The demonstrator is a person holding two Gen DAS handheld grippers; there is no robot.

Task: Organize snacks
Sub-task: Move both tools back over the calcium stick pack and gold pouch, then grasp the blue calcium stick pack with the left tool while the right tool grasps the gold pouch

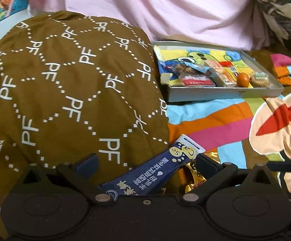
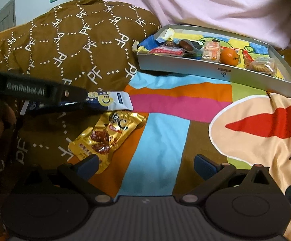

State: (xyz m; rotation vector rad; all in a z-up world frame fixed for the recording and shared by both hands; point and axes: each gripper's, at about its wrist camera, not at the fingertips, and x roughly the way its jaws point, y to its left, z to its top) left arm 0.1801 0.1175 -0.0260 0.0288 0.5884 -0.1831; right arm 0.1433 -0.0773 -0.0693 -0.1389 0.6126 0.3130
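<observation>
A dark blue snack packet [image 1: 157,174] with a white end lies between the fingers of my left gripper [image 1: 145,160], whose jaws stand wide apart around it. The right wrist view shows the same packet [image 2: 113,100] under the left gripper's finger. A gold snack bag [image 2: 107,138] lies on the bedspread just below it, and peeks out in the left wrist view [image 1: 195,178]. My right gripper [image 2: 145,162] is open and empty, its left fingertip [image 2: 89,162] beside the gold bag. A grey tray [image 1: 221,94] [image 2: 215,72] at the back holds several snacks and an orange [image 2: 228,57].
A brown patterned pillow [image 1: 65,92] [image 2: 75,46] fills the left side. A colourful striped bedspread [image 2: 165,120] lies under everything. A pink sheet [image 1: 165,10] rises behind the tray.
</observation>
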